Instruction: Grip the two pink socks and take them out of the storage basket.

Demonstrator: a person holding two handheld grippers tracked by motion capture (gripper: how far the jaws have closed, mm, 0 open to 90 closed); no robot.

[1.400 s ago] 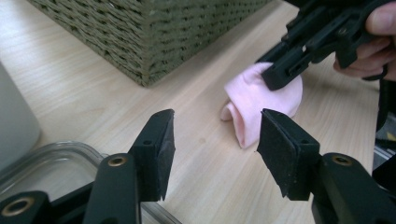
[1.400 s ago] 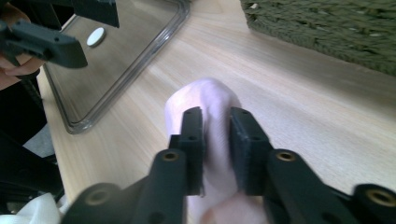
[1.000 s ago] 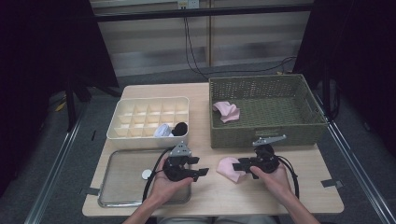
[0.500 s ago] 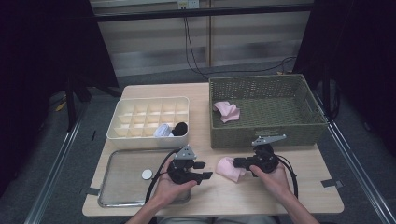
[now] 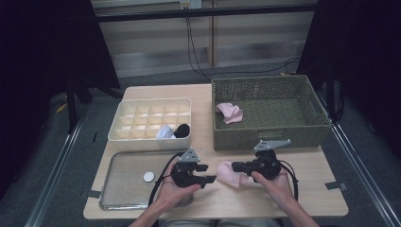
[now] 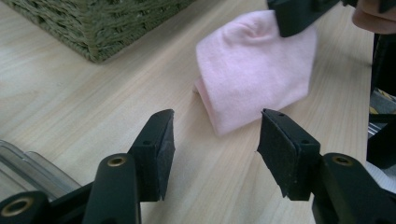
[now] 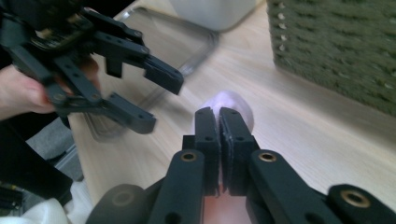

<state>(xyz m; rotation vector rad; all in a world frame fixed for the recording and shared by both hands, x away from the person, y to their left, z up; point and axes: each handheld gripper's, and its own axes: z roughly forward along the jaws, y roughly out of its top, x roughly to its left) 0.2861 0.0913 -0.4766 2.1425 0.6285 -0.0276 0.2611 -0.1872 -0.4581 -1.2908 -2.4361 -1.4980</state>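
Pinching pink sock (image 5: 230, 173), right tongs (image 5: 235, 167)

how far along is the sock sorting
Done: a white roll and a black roll sit in the divider box. In hand: the right hand-held gripper has just closed on the pink sock on the table, while the left hand-held gripper faces it with jaws apart. Left: another pink sock lies in the basket.

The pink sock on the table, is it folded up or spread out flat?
Folded. The pink sock is doubled over, its layered edge showing, and the right gripper pinches one end.
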